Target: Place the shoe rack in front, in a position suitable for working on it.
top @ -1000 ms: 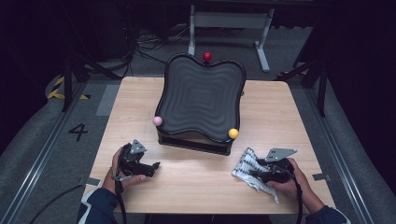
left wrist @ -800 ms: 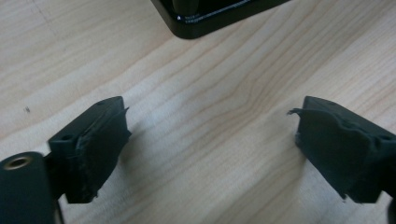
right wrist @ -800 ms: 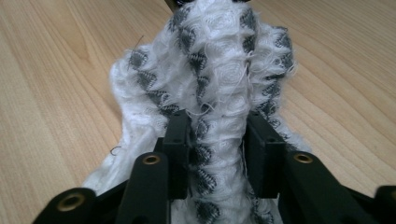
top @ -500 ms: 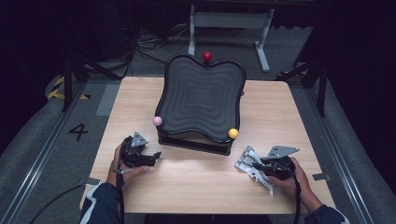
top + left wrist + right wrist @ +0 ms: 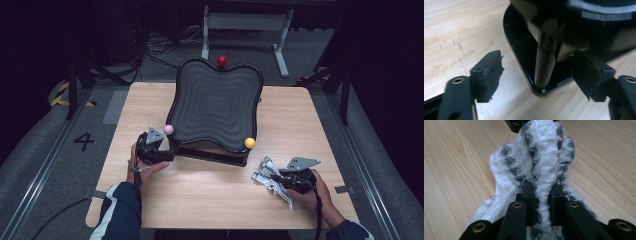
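My right claw (image 5: 541, 188) is clamped on the white-and-grey cloth (image 5: 537, 157) on the worktop (image 5: 210, 190). My left claw (image 5: 537, 71), jaws apart and just closing, straddles the black stand's post (image 5: 545, 60).

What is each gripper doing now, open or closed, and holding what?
Left gripper: open, jaws just closing around the black stand's post, not yet touching.
Right gripper: shut on the white-grey cloth.

White cloth (image 5: 541, 157) with grey checks; glossy black stand (image 5: 215, 107).
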{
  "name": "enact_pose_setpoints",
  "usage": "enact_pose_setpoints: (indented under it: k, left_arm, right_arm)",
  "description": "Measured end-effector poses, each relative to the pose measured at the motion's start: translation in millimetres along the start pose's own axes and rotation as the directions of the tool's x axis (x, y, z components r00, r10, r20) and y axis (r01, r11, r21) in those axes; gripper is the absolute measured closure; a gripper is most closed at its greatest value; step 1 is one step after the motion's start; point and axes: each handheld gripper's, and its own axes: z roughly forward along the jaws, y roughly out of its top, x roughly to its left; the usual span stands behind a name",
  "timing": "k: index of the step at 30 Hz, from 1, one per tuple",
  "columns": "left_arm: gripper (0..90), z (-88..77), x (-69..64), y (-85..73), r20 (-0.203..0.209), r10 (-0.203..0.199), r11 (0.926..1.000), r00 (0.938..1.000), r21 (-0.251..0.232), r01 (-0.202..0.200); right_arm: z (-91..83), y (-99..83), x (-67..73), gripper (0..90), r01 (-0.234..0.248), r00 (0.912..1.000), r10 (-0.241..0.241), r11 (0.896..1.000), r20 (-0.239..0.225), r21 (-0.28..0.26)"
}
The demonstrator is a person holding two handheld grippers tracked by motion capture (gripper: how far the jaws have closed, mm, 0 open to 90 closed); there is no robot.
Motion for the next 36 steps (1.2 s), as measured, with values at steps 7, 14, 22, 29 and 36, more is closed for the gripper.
enact_pose_setpoints:
  k: [7, 14, 22, 29, 36]
  left_arm:
    - [51.4, 0.9, -3.0, 5.5, 0.037, -0.003, 0.9995, 0.9993, -0.031, 0.004]
    - [64.0, -0.2, -7.8, 4.6, 0.102, 0.013, 0.9992, 0.9947, -0.039, -0.009]
    - [73.7, -1.8, -14.7, 4.8, 0.142, 0.048, 0.9983, 0.9887, -0.038, -0.043]
    - [74.3, -4.0, -27.2, 5.8, 0.195, 0.103, 0.9946, 0.9754, -0.033, -0.098]
    - [74.3, -6.5, -38.4, 5.0, 0.239, 0.140, 0.9902, 0.9610, -0.033, -0.136]
  right_arm:
    - [-0.6, -0.9, -0.6, 78.9, 0.002, 1.0000, -0.002, 1.000, 0.004, -0.003]
    - [-0.9, -1.9, -1.8, 78.7, 0.004, 1.0000, -0.004, 1.000, 0.004, -0.007]
    - [-2.5, -3.3, -3.1, 78.8, -0.004, 0.9999, 0.004, 1.000, 0.014, -0.003]
    - [-3.2, -4.2, -4.2, 79.0, -0.008, 0.9998, 0.009, 1.000, 0.018, -0.005]
    - [-3.8, -4.8, -5.2, 79.0, -0.011, 0.9998, 0.011, 1.000, 0.016, -0.007]
